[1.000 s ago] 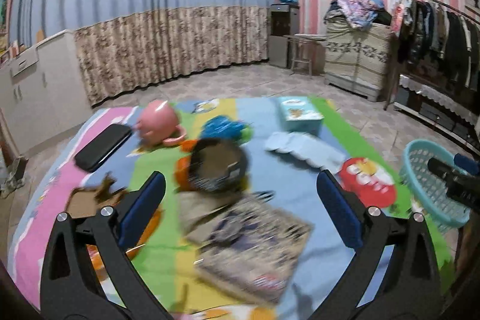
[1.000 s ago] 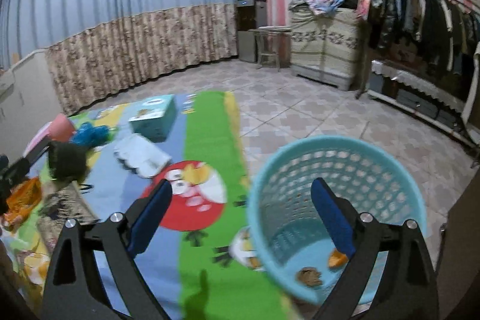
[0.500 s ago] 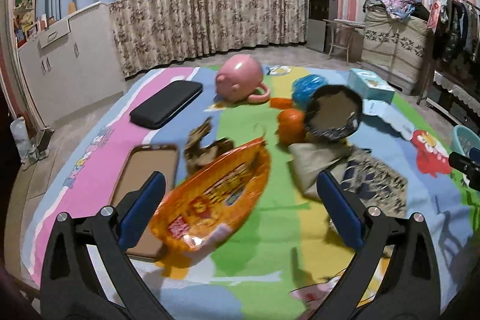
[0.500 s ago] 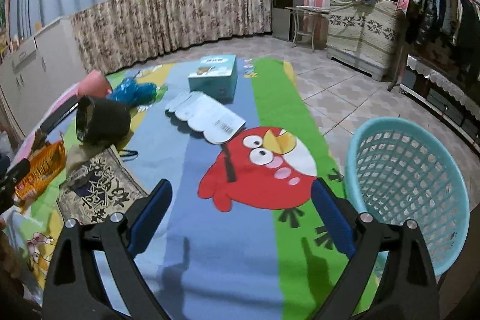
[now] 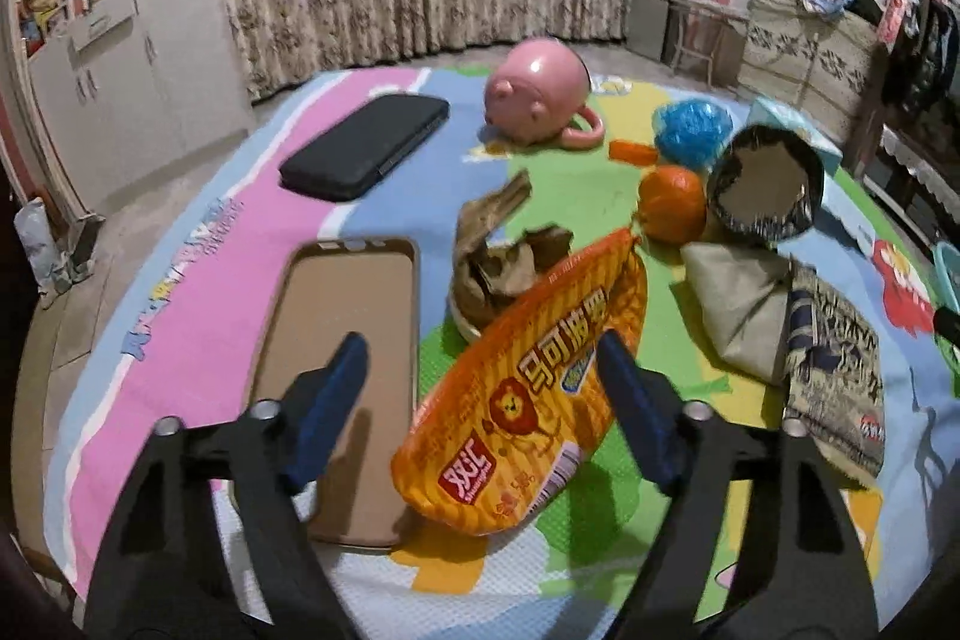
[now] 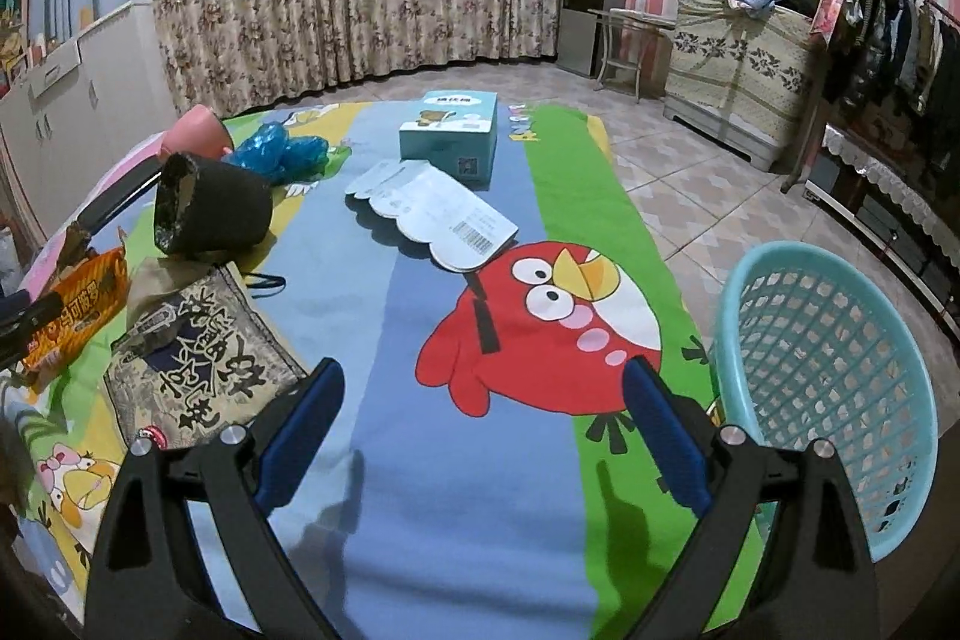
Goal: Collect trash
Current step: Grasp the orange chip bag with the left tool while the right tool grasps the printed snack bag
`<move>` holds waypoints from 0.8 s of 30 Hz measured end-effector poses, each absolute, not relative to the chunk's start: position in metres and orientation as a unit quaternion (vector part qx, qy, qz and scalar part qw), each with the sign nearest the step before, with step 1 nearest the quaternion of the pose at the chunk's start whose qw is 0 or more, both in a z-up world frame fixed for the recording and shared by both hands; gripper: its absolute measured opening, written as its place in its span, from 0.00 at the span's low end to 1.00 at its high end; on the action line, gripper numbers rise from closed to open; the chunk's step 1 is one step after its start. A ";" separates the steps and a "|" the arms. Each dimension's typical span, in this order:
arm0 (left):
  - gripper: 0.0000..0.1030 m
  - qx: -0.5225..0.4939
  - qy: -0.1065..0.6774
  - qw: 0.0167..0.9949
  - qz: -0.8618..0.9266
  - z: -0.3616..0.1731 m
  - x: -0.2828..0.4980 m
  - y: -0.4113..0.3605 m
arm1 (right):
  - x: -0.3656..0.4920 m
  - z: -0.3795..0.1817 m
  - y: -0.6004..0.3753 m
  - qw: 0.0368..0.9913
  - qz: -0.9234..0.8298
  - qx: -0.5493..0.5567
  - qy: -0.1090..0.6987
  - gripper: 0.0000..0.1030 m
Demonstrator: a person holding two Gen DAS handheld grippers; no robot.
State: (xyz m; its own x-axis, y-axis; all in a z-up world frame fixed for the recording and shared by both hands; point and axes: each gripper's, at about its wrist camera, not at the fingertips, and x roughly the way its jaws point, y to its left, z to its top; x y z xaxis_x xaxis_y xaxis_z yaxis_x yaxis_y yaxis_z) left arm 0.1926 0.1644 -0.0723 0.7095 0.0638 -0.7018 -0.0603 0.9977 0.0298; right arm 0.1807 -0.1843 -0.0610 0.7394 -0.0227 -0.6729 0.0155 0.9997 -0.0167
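Observation:
An orange snack bag (image 5: pixel 540 382) lies on the colourful play mat (image 5: pixel 198 292), partly over crumpled brown paper (image 5: pixel 498 256). My left gripper (image 5: pixel 480 340) hovers low over the bag with its jaws closing. The bag sits between the blue pads; the left pad (image 5: pixel 330 400) is still clear of it, over a brown phone case (image 5: pixel 342 316). My right gripper (image 6: pixel 483 370) stands open and empty above the mat's red bird picture. A turquoise mesh basket (image 6: pixel 828 376) stands on the floor just right of it. In the right wrist view the orange bag (image 6: pixel 78 310) shows at far left.
On the mat lie a black pot (image 5: pixel 762 184), an orange (image 5: pixel 672 202), a blue plastic bag (image 5: pixel 690 133), a patterned pouch (image 5: pixel 834 382), a pink pig pot (image 5: pixel 534 94) and a black case (image 5: pixel 366 145). A teal box (image 6: pixel 450 130) and white packaging (image 6: pixel 432 214) lie further right.
My left gripper swung left from the black pot to the orange bag, dropped lower, and its jaws narrowed. My right gripper turned from over the basket to the mat, then held still.

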 end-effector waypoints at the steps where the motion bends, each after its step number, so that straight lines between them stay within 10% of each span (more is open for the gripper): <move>1: 0.62 0.010 0.382 0.923 0.033 -0.075 0.192 0.162 | 0.181 -0.061 -0.183 0.932 -0.009 -0.008 0.362 0.89; 5: 0.24 0.029 0.391 0.920 0.020 -0.080 0.190 0.153 | 0.180 -0.062 -0.179 0.932 -0.003 -0.011 0.363 0.89; 9: 0.06 0.054 0.387 0.920 0.022 -0.079 0.185 0.148 | 0.180 -0.063 -0.175 0.931 0.005 -0.012 0.364 0.89; 24: 0.00 0.040 0.336 0.941 0.024 -0.042 0.163 0.162 | 0.189 -0.070 -0.137 0.924 0.075 -0.014 0.375 0.89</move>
State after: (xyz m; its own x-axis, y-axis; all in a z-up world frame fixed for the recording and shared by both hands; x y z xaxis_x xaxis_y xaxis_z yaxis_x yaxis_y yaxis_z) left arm 0.1628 0.1624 -0.0422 0.7732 0.0713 -0.6301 -0.0174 0.9957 0.0913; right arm 0.1887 -0.1365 -0.0700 0.7069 0.1274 -0.6958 -0.1482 0.9885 0.0304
